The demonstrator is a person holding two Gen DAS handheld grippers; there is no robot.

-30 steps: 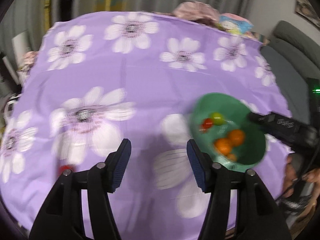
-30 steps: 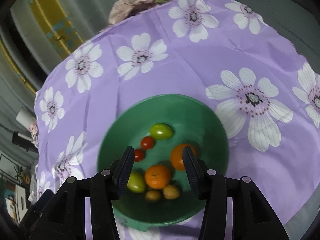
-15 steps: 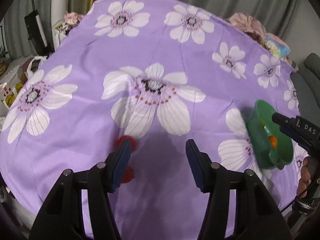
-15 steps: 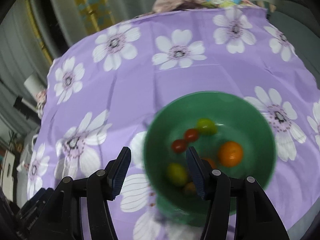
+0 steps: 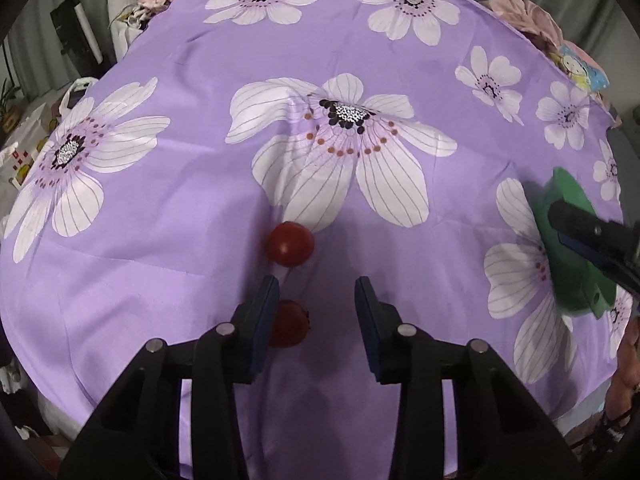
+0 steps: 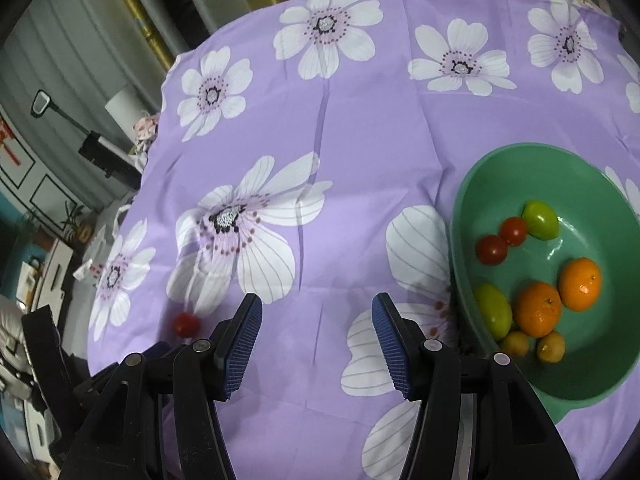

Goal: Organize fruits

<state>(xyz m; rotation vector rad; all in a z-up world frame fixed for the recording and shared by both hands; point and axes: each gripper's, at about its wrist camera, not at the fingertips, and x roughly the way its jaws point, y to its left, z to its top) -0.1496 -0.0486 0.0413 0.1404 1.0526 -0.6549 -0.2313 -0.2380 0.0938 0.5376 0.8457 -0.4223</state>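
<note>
Most of the fruit already sits in my green bowl [image 6: 472, 216], and I judge only two red tomatoes are left out on the purple tabletop [image 5: 180, 240], well away from the bowl on its left side. My left gripper [image 5: 317, 290] has its fingers spread wide and holding nothing; the near tomato [image 5: 290, 329] sits right by its left finger and the far tomato [image 5: 291, 244] just past the tips. My right gripper [image 6: 316, 312] is spread and bare too, beside the bowl
</note>
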